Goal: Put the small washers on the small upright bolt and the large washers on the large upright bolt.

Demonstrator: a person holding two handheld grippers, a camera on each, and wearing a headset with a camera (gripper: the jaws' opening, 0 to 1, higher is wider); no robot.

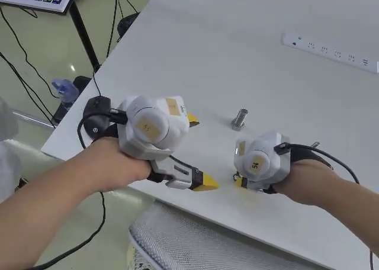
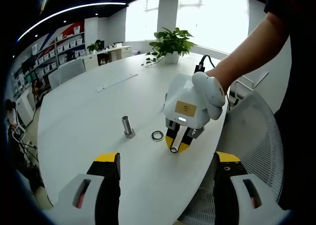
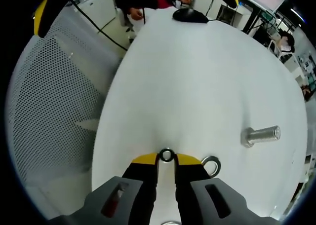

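A large steel bolt (image 1: 239, 119) (image 2: 128, 126) (image 3: 260, 135) stands upright on the white table (image 1: 249, 57). My right gripper (image 1: 238, 181) (image 3: 166, 162) is near the table's front edge, its yellow-tipped jaws shut on a small washer (image 3: 167, 155) (image 2: 174, 148). Just beside its tips a second, larger washer (image 3: 211, 162) (image 2: 158, 135) lies flat on the table. To its left, my left gripper (image 1: 200, 153) (image 2: 167, 160) is open wide and holds nothing. It points at the right gripper. A small grey stub (image 1: 315, 144) shows behind the right wrist.
A white power strip (image 1: 328, 50) lies at the table's far right. A black mouse (image 1: 95, 125) (image 3: 190, 16) sits near the left edge. A grey mesh chair (image 1: 177, 240) is tucked under the front edge. A potted plant (image 2: 170, 40) stands at the far end.
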